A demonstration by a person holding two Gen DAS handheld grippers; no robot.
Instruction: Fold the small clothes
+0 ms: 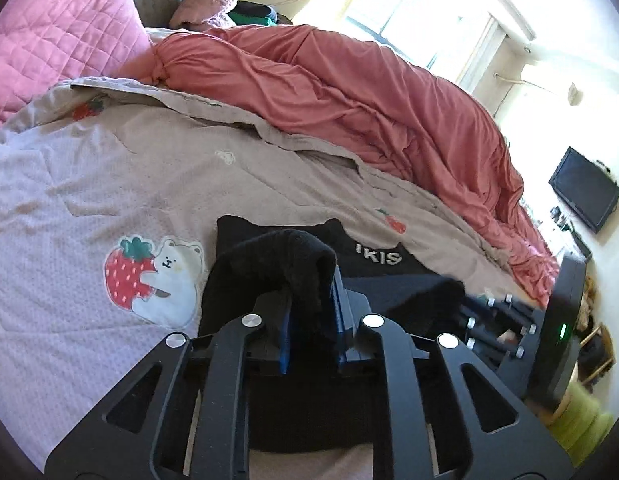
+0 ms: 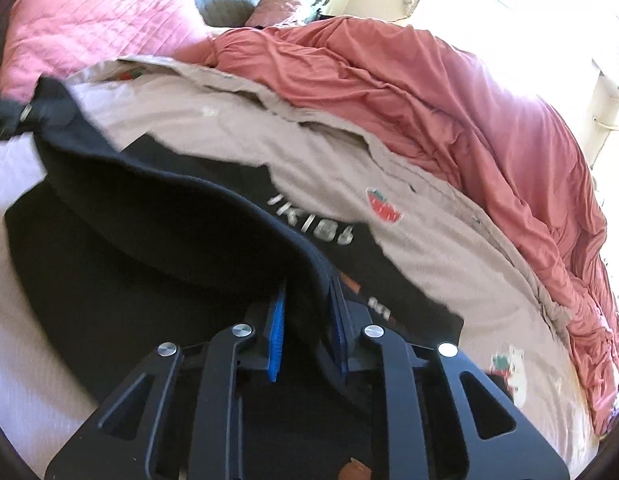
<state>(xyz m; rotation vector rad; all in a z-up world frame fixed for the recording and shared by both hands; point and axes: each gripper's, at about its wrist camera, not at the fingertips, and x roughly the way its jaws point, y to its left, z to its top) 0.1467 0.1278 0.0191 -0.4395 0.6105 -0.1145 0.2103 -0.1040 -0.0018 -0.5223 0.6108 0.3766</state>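
Observation:
A small black garment (image 1: 373, 258) with white lettering lies on the bed. My left gripper (image 1: 312, 312) is shut on a bunched black edge of it and holds that edge raised above the rest. My right gripper (image 2: 307, 312) is shut on another edge of the same black garment (image 2: 157, 216), which stretches in a raised fold away to the left. The right gripper also shows at the right of the left wrist view (image 1: 497, 320), blurred. The left gripper shows blurred at the far left of the right wrist view (image 2: 13, 114).
The bed has a beige and pale pink cover (image 1: 109, 168) with strawberry and bear prints. A rumpled red duvet (image 1: 369, 92) lies along the far side. Pink pillows (image 1: 61, 32) are at the head. A television (image 1: 585, 194) hangs on the right wall.

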